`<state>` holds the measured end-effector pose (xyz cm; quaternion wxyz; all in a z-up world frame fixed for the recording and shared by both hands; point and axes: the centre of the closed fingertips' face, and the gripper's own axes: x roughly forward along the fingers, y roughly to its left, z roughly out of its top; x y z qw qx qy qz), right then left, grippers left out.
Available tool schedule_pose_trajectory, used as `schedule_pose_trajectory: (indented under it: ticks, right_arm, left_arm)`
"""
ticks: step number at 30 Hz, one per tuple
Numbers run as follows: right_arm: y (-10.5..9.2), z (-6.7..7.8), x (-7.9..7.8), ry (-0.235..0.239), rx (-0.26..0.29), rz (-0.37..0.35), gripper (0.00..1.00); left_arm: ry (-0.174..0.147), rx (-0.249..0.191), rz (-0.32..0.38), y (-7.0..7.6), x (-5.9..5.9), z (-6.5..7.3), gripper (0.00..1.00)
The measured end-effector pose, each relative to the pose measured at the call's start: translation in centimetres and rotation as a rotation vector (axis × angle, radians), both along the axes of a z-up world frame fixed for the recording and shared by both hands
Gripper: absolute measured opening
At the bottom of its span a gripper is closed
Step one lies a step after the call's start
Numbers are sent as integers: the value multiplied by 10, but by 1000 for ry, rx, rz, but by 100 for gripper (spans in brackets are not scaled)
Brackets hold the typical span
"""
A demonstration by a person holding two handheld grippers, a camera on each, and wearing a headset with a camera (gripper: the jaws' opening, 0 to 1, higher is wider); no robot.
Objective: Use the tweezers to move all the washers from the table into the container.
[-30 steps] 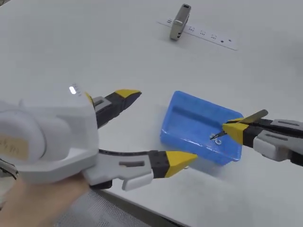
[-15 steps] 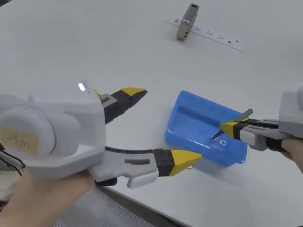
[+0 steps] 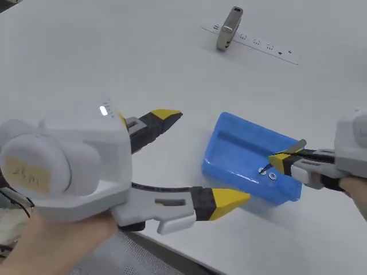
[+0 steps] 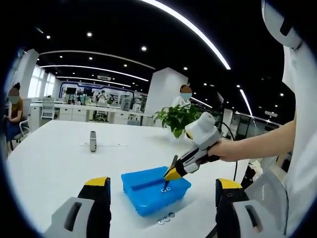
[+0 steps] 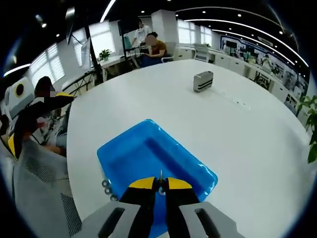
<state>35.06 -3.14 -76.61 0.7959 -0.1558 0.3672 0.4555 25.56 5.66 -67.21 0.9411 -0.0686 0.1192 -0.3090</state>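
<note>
The blue container (image 3: 241,150) sits on the white table, also seen in the left gripper view (image 4: 148,194) and the right gripper view (image 5: 143,153). My right gripper (image 3: 282,161) is shut on the tweezers (image 3: 298,146), whose tips reach down inside the container's near right part. A small washer (image 3: 272,176) lies on the container floor beside the tips. Whether the tips grip anything I cannot tell. Loose washers (image 4: 166,218) lie on the table by the container's near wall (image 5: 106,189). My left gripper (image 3: 202,157) hovers open to the container's left, holding nothing.
A grey metal block (image 3: 229,27) stands on a white power strip (image 3: 265,45) at the table's far side. Beyond the table, people sit at other desks (image 5: 153,47), and a potted plant (image 4: 179,119) stands there. The table edge (image 3: 189,255) runs close below my left gripper.
The head camera shifted slightly. The tweezers' tips stay in the container's near right part, and the washer now lies beside them. The left gripper is unchanged.
</note>
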Motion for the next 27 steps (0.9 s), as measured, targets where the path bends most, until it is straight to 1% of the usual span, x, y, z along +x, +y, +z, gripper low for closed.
schedule_pose_trajectory:
  ticks: [2, 5, 7, 8, 10, 11, 12, 13, 16, 19, 20, 21, 23, 24, 27]
  right_arm:
    - [1, 8, -2, -2, 27, 1, 3]
    - [1, 21, -7, -15, 53, 3, 3]
    - [5, 31, -11, -22, 90, 4, 3]
    - [10, 39, -18, -20, 134, 15, 3]
    - [16, 50, -30, -9, 190, 24, 3]
    - [20, 53, -36, 1, 208, 36, 3]
    - [24, 55, -46, 16, 222, 63, 3]
    - [26, 56, -51, 21, 225, 77, 3]
    - [31, 48, -65, 35, 204, 117, 3]
    - [35, 29, -74, 67, 168, 145, 3]
    - [36, 24, -75, 72, 163, 146, 3]
    - [35, 16, -77, 83, 143, 154, 3]
    - [36, 8, -78, 93, 128, 159, 3]
    - [35, 2, -80, 101, 108, 166, 3]
    - [34, -8, -80, 98, 72, 183, 3]
  left_arm:
    - [4, 3, -5, -1, 0, -1, 89]
    - [5, 11, -10, -2, -1, -2, 89]
    - [7, 13, -13, -2, -1, -3, 89]
    - [7, 13, -13, -2, -1, -3, 89]
    - [7, 10, -15, -2, -1, -3, 89]
    - [6, 9, -15, -2, -1, -3, 89]
    - [5, 7, -16, -3, -1, -2, 89]
    - [5, 5, -17, -3, -1, -2, 89]
    - [6, 5, -20, -3, -1, -2, 89]
    - [-2, 13, -24, -4, -2, -2, 88]
    - [-5, 13, -24, -4, -2, -1, 88]
    - [-4, 15, -24, -4, -2, -1, 88]
    - [-2, 13, -22, -4, -1, -2, 88]
    - [-3, 12, -21, -3, -1, -1, 88]
    - [-6, 11, -16, -3, -1, -1, 88]
